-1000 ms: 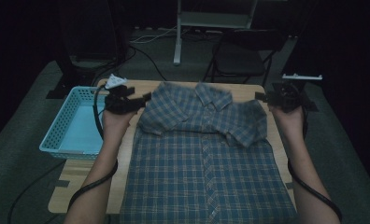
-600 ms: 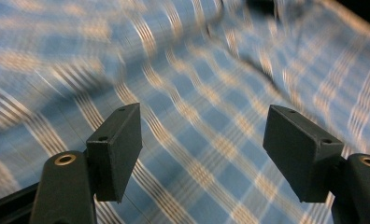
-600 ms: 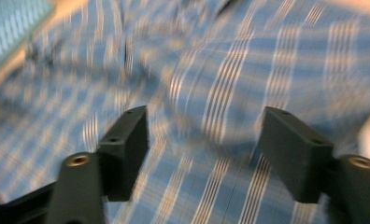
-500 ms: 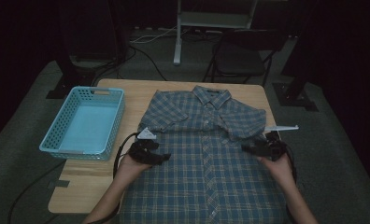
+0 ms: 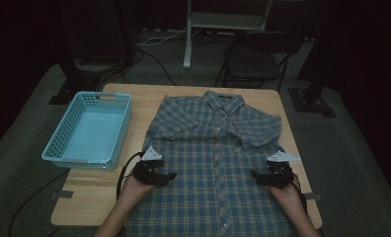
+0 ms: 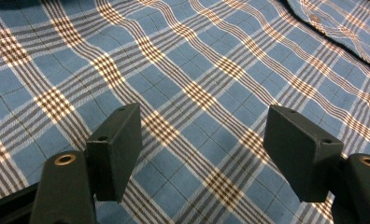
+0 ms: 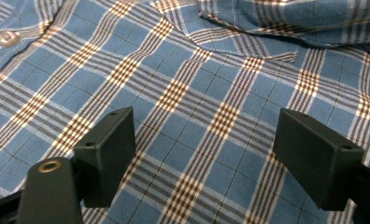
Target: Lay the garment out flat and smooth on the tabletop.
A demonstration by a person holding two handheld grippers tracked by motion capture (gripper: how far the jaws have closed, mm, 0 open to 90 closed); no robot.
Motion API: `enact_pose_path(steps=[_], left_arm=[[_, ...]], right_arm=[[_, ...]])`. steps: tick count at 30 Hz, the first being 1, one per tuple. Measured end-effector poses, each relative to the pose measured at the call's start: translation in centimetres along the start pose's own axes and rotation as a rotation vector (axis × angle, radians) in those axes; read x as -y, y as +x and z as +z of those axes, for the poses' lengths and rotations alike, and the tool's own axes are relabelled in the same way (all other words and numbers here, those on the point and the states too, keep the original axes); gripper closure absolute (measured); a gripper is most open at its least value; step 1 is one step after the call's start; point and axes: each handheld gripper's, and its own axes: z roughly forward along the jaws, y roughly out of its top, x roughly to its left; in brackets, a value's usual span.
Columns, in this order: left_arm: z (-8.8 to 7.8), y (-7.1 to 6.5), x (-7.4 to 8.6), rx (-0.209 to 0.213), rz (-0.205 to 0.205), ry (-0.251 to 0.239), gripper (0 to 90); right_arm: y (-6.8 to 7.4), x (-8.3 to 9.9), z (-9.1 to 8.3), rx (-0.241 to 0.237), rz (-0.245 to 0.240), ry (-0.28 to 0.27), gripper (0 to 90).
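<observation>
A blue plaid short-sleeved shirt [image 5: 215,163] lies buttoned and face up on the wooden table [image 5: 82,197], with both sleeves folded in over the chest. My left gripper [image 5: 168,175] hovers low over the shirt's left side, jaws pointing inward. Its jaws [image 6: 202,154] stand open above flat plaid cloth [image 6: 197,70], gripping nothing. My right gripper [image 5: 256,174] mirrors it at the shirt's right side. Its jaws [image 7: 206,163] have just been opening and stand apart over the cloth below a pocket edge [image 7: 244,51], with nothing between the pads.
An empty light-blue plastic basket [image 5: 87,131] stands on the table's left part, beside the shirt. Beyond the far edge are a dark chair [image 5: 253,59], a white stand [image 5: 188,34] and cables on the floor. Bare wood shows at the near left corner.
Both hands have come back from the shirt's shoulders toward the near side and sunk to its middle. The left sleeve now lies folded in on the chest.
</observation>
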Motion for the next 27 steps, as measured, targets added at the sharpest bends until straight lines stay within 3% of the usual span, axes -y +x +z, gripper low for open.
enact_pose_path(steps=[7,13,27], left_arm=[[-0.4,-0.6,0.8,-0.004,-0.007,-0.024,29.1],[-0.7,-1.4,1.3,0.003,0.005,-0.020,29.1],[-1.8,-3.7,2.8,0.057,0.012,-0.017,29.1]], right_arm=[[0.8,1.0,-0.7,0.054,-0.025,-0.043,21.1],[0.6,1.4,-1.3,-0.006,-0.001,-0.003,19.2],[1.5,3.7,-3.6,-0.007,0.000,0.006,19.2]])
